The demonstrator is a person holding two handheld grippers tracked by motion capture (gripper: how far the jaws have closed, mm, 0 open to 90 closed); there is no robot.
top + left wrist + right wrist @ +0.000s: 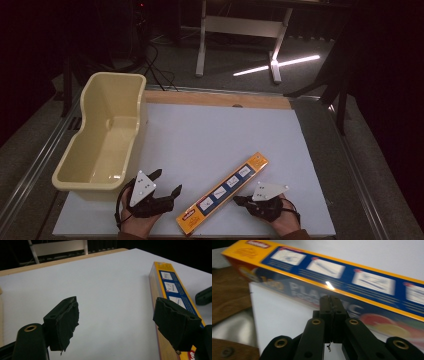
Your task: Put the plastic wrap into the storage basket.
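High view: a long yellow-and-blue box (223,193) lay diagonally on the white table (210,130), its near end toward the near edge, its far end angled right. The left gripper (166,183) rested just left of the box with its jaws spread wide; the right gripper (239,200) sat at the box's right flank, jaws pinched together with nothing between them. A cream tub (102,135) stood at the far left, apparently the destination for the box. The two grippers bracketed the box, probably so that it could be squeezed or steadied from both long sides.

Left gripper view: the box (172,290) ran along the right, touching or just beside the right-hand pad (175,322); the other pad stood over bare table (100,285), which confirmed the wide opening.

Right gripper view: the closed tips of the right gripper (331,302) pointed at the box's side panel (352,307), close to it; contact could not be judged. This view alone revealed the printed lettering.
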